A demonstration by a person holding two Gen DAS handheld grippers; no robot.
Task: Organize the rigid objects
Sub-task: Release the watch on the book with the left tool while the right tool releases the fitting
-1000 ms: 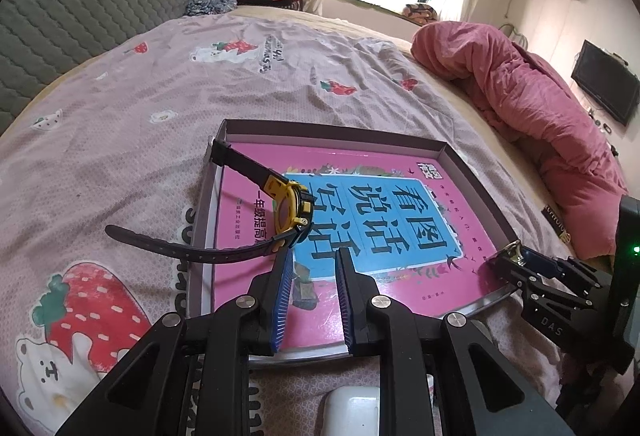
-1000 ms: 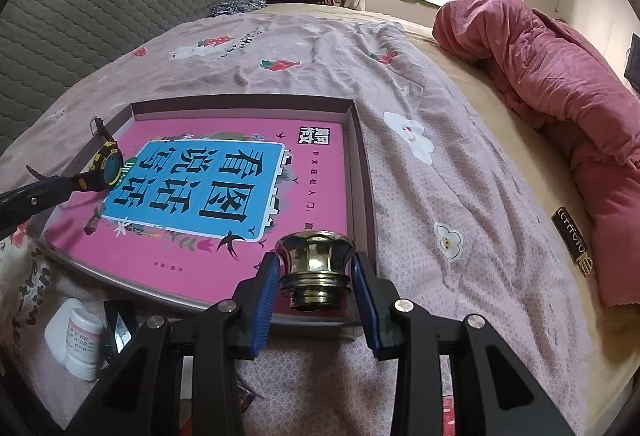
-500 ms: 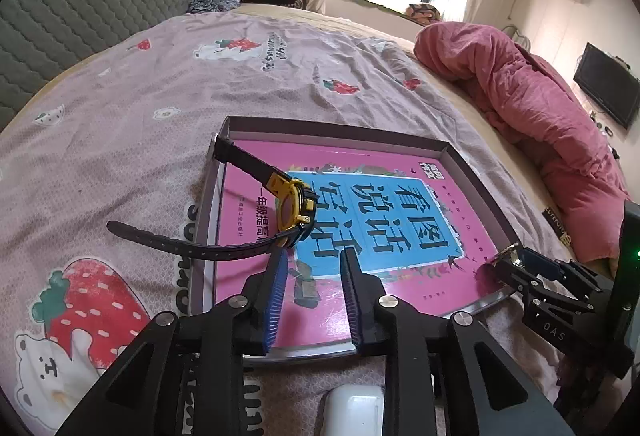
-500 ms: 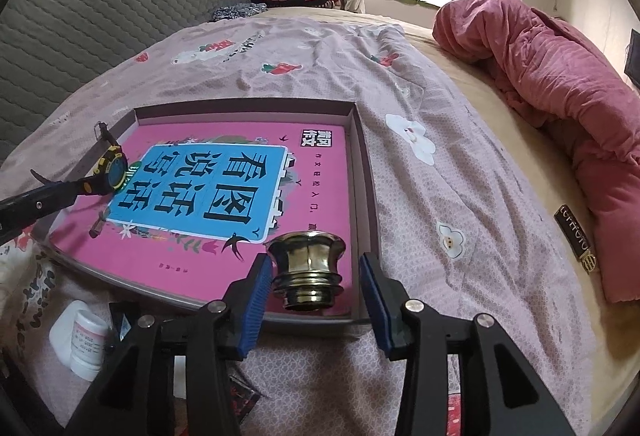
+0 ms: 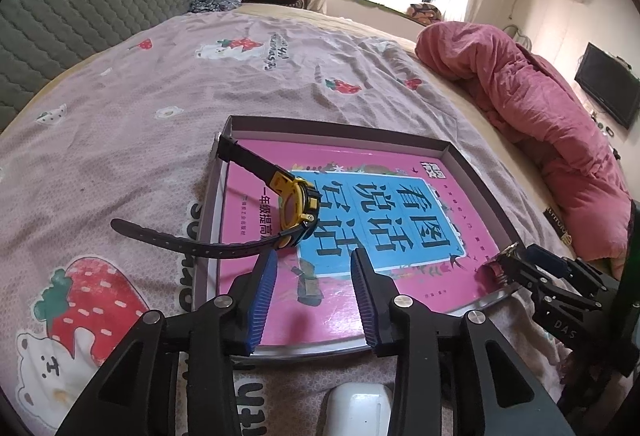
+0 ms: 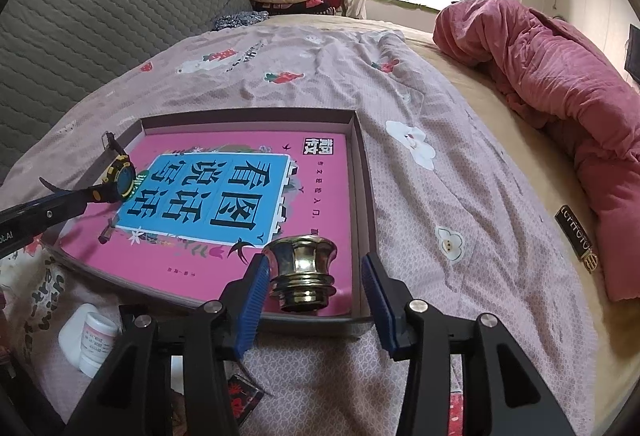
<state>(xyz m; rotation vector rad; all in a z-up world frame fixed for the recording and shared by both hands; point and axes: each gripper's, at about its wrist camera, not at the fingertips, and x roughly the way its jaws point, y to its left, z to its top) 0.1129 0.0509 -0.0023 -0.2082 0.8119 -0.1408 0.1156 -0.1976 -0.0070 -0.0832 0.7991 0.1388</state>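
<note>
Both my grippers, left [image 5: 312, 274] and right [image 6: 312, 282], are opening, releasing the yellow-cased black-strapped wristwatch [image 5: 296, 210] and brass flared knob [image 6: 304, 274] inside the shallow grey cardboard tray [image 6: 366, 204]: placed.

Large Chinese characters 看图说话 are showing on the pink book's [image 5: 360, 236] blue panel, ahead of the left jaws. "DAS" is reading on the right gripper [image 5: 516, 268]. Bedsheet [image 5: 120, 156] lettering is only partly legible.

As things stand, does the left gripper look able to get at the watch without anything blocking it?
Probably yes. The watch lies just ahead of the left gripper, on the pink book in the tray; its jaws are opening with nothing between them, and no obstacle stands in between.
</note>
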